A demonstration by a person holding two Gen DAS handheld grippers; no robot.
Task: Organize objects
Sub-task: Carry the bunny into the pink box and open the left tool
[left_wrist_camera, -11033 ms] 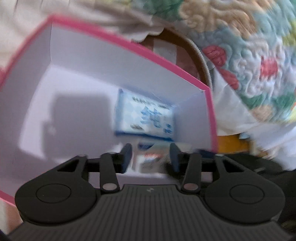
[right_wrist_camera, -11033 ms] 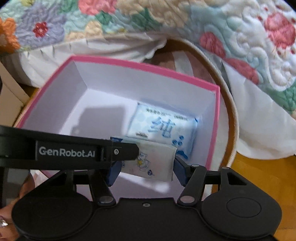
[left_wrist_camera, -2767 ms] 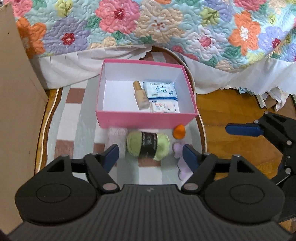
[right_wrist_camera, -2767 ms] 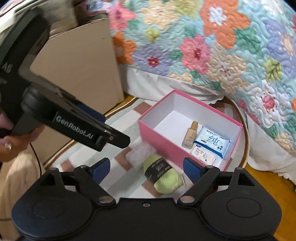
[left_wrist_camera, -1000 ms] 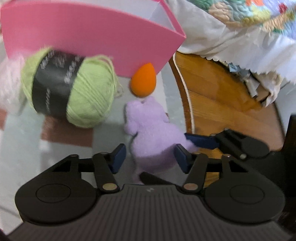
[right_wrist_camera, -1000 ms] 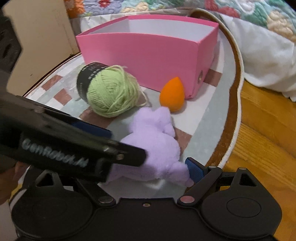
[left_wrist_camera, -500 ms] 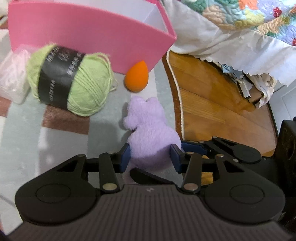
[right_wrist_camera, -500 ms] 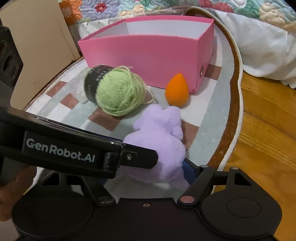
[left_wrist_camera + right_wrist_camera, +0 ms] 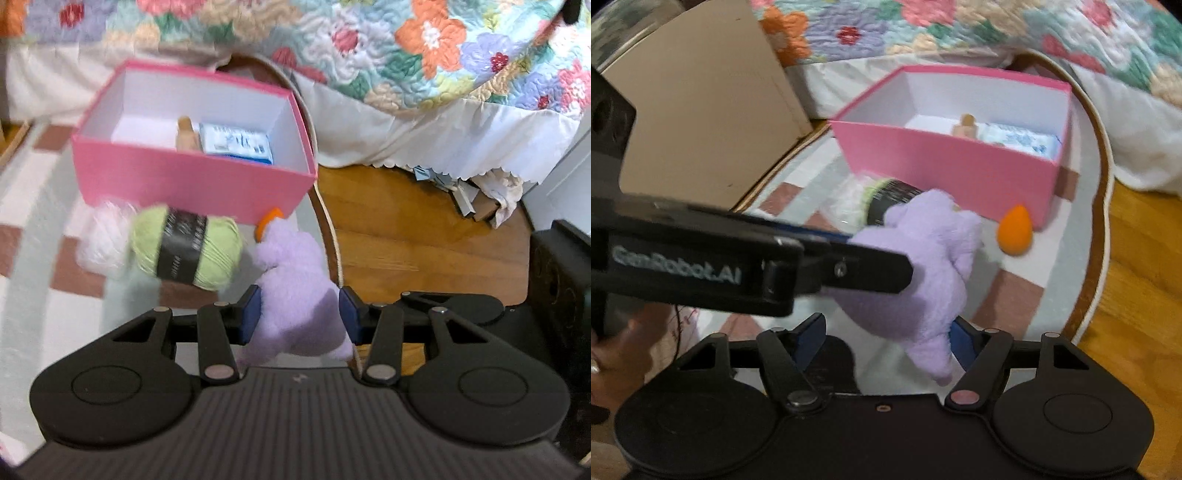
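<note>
My left gripper (image 9: 299, 317) is shut on a purple plush toy (image 9: 295, 280) and holds it above the rug. In the right wrist view one of its fingers (image 9: 849, 273) crosses from the left onto the plush (image 9: 923, 266). My right gripper (image 9: 886, 341) is under the plush with its jaws closing. Its right pad touches the plush's lower end and its left pad stands apart. Beyond is the pink box (image 9: 192, 181), holding a beige bottle (image 9: 184, 134) and a blue tissue pack (image 9: 236, 144). A green yarn ball (image 9: 184, 247) and an orange sponge (image 9: 1014, 230) lie on the rug before the box.
A white fluffy bundle (image 9: 103, 240) lies left of the yarn. A cardboard panel (image 9: 701, 110) stands at the left, and a floral quilt (image 9: 424, 48) hangs behind the box. Wooden floor (image 9: 406, 229) begins at the rug's right edge. A person's hand (image 9: 613, 365) holds the left gripper.
Both grippers have risen and the plush has come up off the rug in the left gripper. The right jaws have narrowed around it. The box's inside has come into view.
</note>
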